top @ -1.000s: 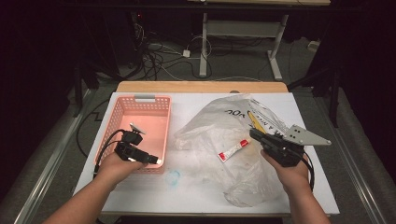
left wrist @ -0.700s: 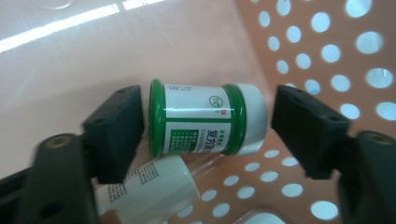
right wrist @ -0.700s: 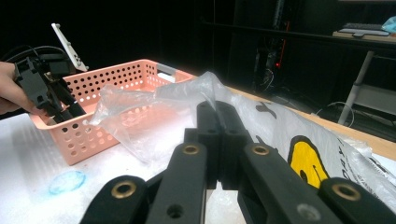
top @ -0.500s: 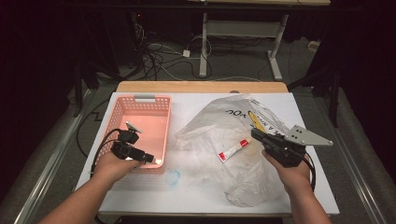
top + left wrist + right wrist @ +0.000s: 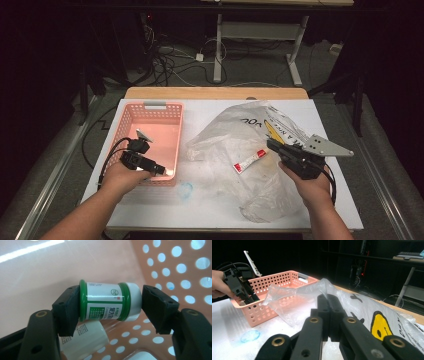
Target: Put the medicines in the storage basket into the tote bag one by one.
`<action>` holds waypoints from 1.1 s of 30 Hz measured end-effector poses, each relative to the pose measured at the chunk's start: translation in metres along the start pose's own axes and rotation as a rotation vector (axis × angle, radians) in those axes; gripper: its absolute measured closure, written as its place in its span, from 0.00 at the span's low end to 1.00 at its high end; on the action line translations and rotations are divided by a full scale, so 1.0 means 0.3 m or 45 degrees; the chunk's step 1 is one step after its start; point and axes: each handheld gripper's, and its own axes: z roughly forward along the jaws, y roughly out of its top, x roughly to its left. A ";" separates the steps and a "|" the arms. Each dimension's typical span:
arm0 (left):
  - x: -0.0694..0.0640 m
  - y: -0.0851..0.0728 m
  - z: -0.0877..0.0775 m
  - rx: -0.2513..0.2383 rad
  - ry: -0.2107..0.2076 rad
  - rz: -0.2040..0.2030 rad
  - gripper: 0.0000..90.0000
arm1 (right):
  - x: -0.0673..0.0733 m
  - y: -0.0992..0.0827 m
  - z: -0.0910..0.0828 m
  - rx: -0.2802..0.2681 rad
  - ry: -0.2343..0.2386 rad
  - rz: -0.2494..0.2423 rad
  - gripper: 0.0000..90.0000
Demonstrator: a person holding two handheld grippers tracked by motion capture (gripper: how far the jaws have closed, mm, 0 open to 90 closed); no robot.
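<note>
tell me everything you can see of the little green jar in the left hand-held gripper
The jar is a small round pot lying on its side, with green rims, a white-and-green label printed in Chinese and a white cap at its right end. It looks like plastic. The left hand-held gripper has just been closing and spans it end to end, base against one pad, cap by the other, inside the pink basket above a white bottle.

My black left gripper (image 5: 110,307), green-banded white-labelled jar (image 5: 108,301), pink basket (image 5: 150,117) dotted with round holes, clear bag (image 5: 250,150) printed yellow and black, red-and-white tube (image 5: 250,161)
</note>
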 end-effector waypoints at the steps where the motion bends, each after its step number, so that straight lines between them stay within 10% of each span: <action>1: 0.001 0.001 0.001 0.006 -0.002 -0.003 0.37 | 0.001 0.001 -0.001 -0.002 0.000 0.005 1.00; 33: 0.003 0.101 -0.003 0.028 0.193 0.036 0.39 | -0.003 -0.002 -0.001 -0.004 0.005 0.005 1.00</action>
